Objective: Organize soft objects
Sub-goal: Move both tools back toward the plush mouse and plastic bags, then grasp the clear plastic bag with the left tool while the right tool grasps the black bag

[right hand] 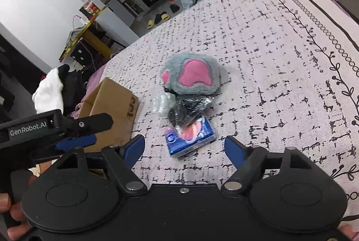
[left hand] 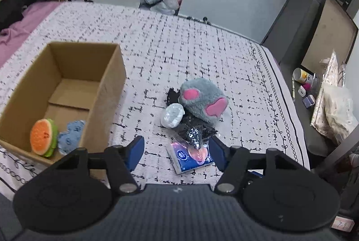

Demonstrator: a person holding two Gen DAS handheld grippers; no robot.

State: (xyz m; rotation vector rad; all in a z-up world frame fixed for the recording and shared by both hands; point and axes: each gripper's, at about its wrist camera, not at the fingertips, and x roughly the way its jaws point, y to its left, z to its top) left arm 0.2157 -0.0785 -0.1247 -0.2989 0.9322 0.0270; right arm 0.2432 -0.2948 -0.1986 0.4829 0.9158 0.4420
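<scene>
Left tongs (left hand: 177, 150): jaws apart with nothing gripped, hanging just over the near end of the pile; the blue tissue pack (left hand: 191, 157) shows in the gap, not pressed by either pad
Right tongs (right hand: 185, 149): jaws wide and empty, aimed at the same pile from the near side, the tissue pack just beyond the tips
Box (left hand: 107, 84): open cardboard box on the bed, left of the pile; it holds a melon-slice plush (left hand: 42, 136) and a pale blue soft item (left hand: 70, 135) in its near corner, the far part bare
Done so far: I judge two soft things are packed
Left to do: a grey plush paw with pink pads (left hand: 202, 100), a white wrapped bundle (left hand: 172, 115), a black crinkly packet (left hand: 194, 132) and the tissue pack lie heaped together on the bedspread (left hand: 202, 50), touching or overlapping
Progress: roughly a third through, judging by the count
Likely next: the tissue pack or black packet, nearest both tongs
</scene>
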